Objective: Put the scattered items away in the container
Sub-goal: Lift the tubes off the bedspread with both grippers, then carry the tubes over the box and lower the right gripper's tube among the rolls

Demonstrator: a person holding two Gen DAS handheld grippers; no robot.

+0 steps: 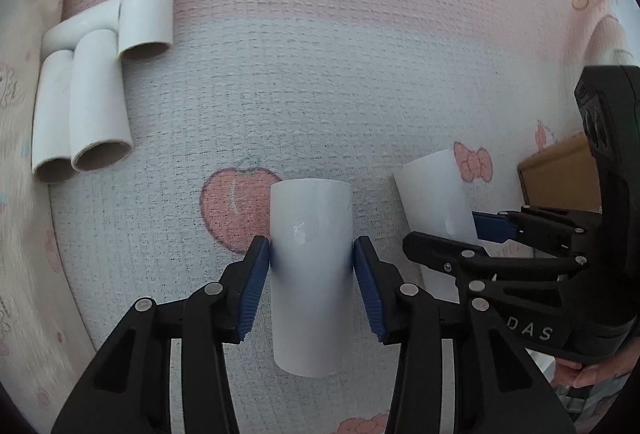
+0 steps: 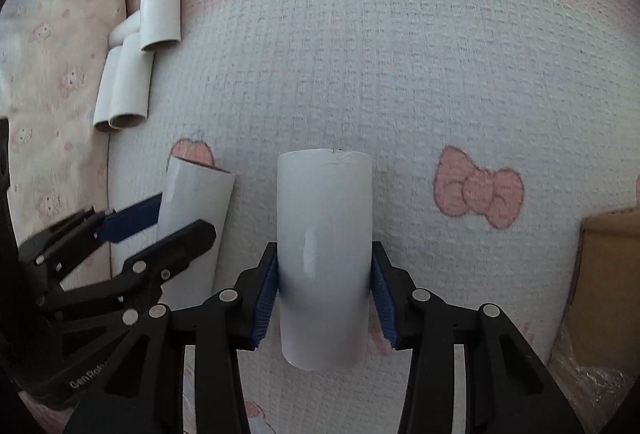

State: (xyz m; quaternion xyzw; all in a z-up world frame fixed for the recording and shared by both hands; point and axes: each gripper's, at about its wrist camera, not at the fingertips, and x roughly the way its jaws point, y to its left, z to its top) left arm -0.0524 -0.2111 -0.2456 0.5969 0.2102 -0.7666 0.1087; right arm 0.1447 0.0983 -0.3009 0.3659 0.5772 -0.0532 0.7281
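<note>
While both grippers point down at the textured blanket (image 1: 360, 93), each has a smooth white cardboard tube clamped between its ribbed blue pads. The left gripper (image 1: 311, 266) squeezes one tube (image 1: 310, 274) at mid-length, above a printed pink apple (image 1: 232, 209); the right gripper (image 2: 324, 274) grips a second tube (image 2: 324, 254) the same way, near a pink bow print (image 2: 478, 191). Four more hollow tubes (image 1: 104, 65) lie clustered together well apart at upper left, beside a patterned pillow (image 2: 52, 73). A brown cardboard box (image 2: 608, 274) sits at the right edge, partly cut off by the frame
</note>
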